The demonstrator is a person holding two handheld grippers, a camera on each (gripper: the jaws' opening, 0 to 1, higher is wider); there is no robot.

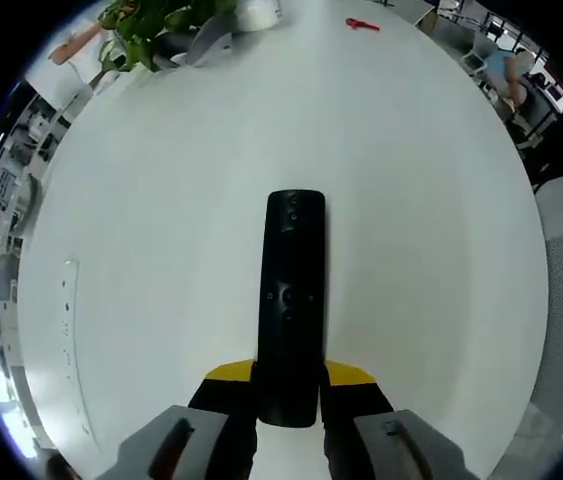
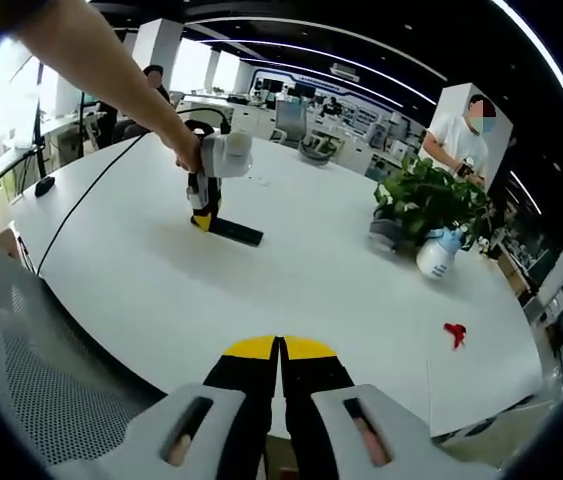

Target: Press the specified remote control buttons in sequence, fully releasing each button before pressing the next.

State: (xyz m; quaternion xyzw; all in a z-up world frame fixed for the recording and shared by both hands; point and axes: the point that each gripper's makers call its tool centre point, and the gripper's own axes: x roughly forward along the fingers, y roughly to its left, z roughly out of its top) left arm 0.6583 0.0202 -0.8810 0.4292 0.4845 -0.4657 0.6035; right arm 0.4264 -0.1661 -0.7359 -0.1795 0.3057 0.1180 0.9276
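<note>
left gripper [image 1: 288,395] clamped on slim black plastic remote [image 1: 292,300] mid white table [image 1: 161,250], right gripper [image 2: 279,365] jaws closed, empty, at table edge

This is a big open office. Long strip lights [image 2: 291,52] run across the dark ceiling, rows of desks with computer screens [image 2: 291,118] fill the back, and a mesh chair [image 2: 31,390] stands by the white surface [image 2: 291,290].

the right tongs [image 2: 279,375] sit pressed together over the near edge of the white table [image 2: 291,290]. farther off, the left tongs [image 2: 204,218] grip one end of the black remote [image 2: 235,232]. a potted plant [image 2: 423,205], spray bottle [image 2: 436,255] and small red thing [image 2: 454,334] lie right.
</note>
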